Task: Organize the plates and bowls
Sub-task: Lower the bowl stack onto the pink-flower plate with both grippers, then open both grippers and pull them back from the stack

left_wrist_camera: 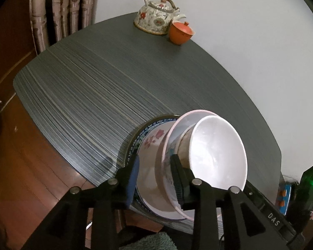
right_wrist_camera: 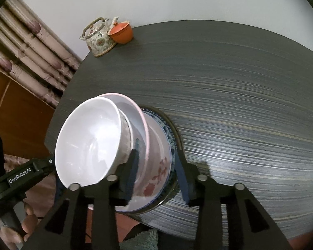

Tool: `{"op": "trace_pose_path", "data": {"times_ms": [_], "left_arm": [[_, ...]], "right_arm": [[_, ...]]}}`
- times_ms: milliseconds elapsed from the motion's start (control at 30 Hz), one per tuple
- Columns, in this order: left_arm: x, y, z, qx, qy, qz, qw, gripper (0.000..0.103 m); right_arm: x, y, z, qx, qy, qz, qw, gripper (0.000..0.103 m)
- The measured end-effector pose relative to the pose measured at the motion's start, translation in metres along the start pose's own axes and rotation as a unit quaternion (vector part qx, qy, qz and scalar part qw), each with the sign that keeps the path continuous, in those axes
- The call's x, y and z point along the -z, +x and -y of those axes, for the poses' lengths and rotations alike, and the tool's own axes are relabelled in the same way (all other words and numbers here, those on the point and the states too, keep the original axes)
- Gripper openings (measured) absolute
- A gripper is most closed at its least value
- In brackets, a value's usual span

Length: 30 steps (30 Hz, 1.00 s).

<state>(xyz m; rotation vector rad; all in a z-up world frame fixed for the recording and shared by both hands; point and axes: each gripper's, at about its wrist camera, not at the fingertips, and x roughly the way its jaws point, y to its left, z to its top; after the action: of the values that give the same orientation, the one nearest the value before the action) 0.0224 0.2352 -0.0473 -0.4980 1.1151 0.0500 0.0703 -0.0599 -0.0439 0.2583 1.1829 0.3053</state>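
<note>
A stack of dishes sits at the near edge of the dark table (left_wrist_camera: 89, 83). From the bottom it holds a blue-patterned plate (left_wrist_camera: 140, 137), a flowered bowl (left_wrist_camera: 154, 138), a pink-rimmed bowl (left_wrist_camera: 182, 123) and a white bowl (left_wrist_camera: 215, 152), which tilts on top. My left gripper (left_wrist_camera: 155, 160) is open. Its fingers straddle the left rims of the flowered and pink-rimmed bowls without pressing them. My right gripper (right_wrist_camera: 156, 156) is open too, astride the right side of the flowered bowl (right_wrist_camera: 156, 166) and pink-rimmed bowl (right_wrist_camera: 143, 123). Its outer finger stands beside the plate (right_wrist_camera: 172, 143).
A flowered teapot (left_wrist_camera: 154, 18) and an orange lidded cup (left_wrist_camera: 180, 33) stand at the table's far edge by the white wall. A patterned curtain (left_wrist_camera: 62, 10) hangs at the left. A green towel (right_wrist_camera: 141, 239) lies below the near edge. A person's hand (right_wrist_camera: 25, 223) holds the left gripper.
</note>
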Motion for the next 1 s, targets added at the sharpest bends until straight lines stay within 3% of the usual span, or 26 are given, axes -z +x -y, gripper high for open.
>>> {"op": "trace_pose_path", "data": {"times_ms": [167,233,300,367,733,1000], "left_arm": [[0.01,-0.014,-0.001,-0.015,0.009,0.015,0.9997,0.033],[0.014,-0.021,0.0,-0.028,0.019,0.024,0.9991,0.033],[0.017,-0.027,0.003,-0.036,0.029,0.033,0.9984,0.046],[0.021,-0.034,0.01,-0.053,0.045,0.048,0.9964,0.052],[0.049,-0.043,0.057,-0.079,0.142,0.068,0.9844,0.062],[0.058,-0.039,0.068,-0.083,0.159,0.063,0.9817,0.065]], "right_arm": [[0.007,-0.011,0.002,-0.003,-0.006,0.012,1.0,0.048],[0.011,-0.016,0.001,-0.003,-0.01,0.019,1.0,0.056],[0.015,-0.021,0.001,-0.003,-0.016,0.025,1.0,0.062],[0.021,-0.025,0.0,-0.003,-0.022,0.032,0.999,0.068],[0.054,-0.032,-0.004,0.003,-0.04,0.037,0.998,0.101],[0.07,-0.028,-0.012,0.013,-0.057,0.03,0.998,0.103]]}}
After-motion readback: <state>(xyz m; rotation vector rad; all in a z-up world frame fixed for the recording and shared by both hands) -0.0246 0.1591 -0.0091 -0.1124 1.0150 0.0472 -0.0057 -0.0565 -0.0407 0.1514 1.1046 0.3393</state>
